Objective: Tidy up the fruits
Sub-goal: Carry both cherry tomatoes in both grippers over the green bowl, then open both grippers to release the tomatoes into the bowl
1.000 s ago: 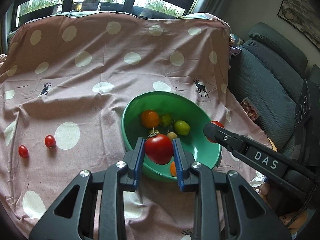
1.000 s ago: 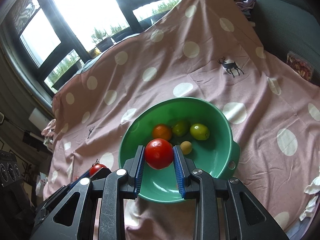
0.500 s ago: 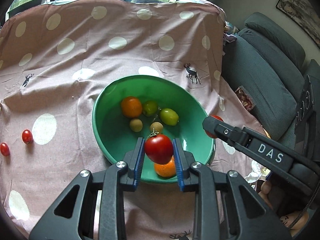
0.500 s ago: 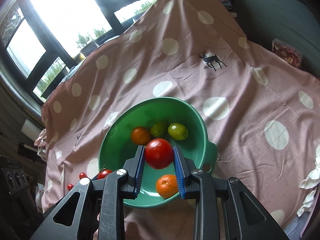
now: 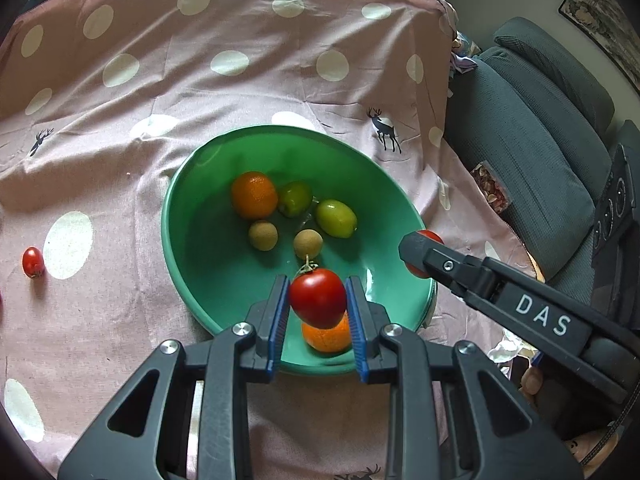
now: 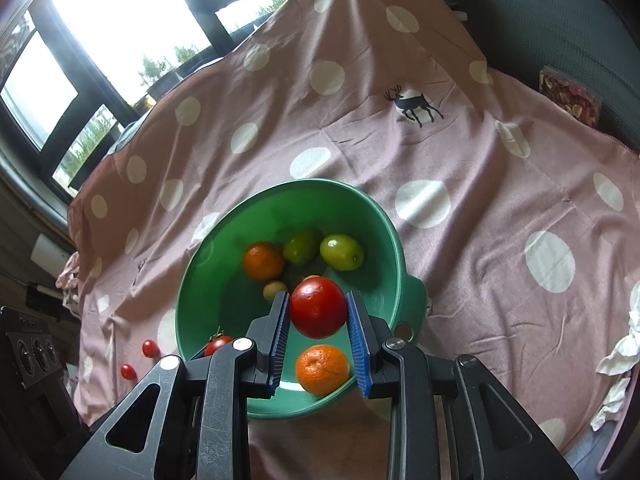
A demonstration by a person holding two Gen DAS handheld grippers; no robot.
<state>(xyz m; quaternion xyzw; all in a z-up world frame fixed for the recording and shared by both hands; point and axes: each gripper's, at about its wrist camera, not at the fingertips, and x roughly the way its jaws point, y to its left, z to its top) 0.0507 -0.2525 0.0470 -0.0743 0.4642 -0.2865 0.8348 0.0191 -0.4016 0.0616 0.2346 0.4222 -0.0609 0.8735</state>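
Left gripper (image 5: 318, 300): clamped on a stemmed tomato (image 5: 318, 297), blue pads pressing both sides, green calyx pointing up and away. It hangs over the near part of the green bowl (image 5: 192, 248), right above an orange (image 5: 326, 338) that is half hidden behind it.

Right gripper (image 6: 318, 312): clamped on a round tomato (image 6: 318, 307), pads tight on both sides, over the bowl interior. In the left view only its black finger and a sliver of red fruit show at the bowl's right rim.

Bowl contents: second orange (image 5: 254, 195), two green fruits (image 5: 336, 218) touching or just beside each other at the far side, two small tan round fruits (image 5: 263, 235) mid-bowl. In the right view one tan fruit is mostly behind the held tomato, the other partly behind the left pad.

Bowl sits on a pink polka-dot cloth (image 5: 240, 80) with deer prints; whatever is under the cloth is fully covered, can't tell what it is. Loose cherry tomato (image 5: 33, 262) on the cloth well left of the bowl; right view shows two of them (image 6: 151, 348) beyond the bowl's left edge, the second cut off in the left view.

Readable text: "DAS" (image 5: 542, 316) in white on the right gripper's arm. Nothing else legible. Small packet (image 5: 492, 192) on the grey sofa (image 5: 540, 128), contents unclear. Framed picture at top right is cropped. Fingertips visible lower right, under the right gripper.
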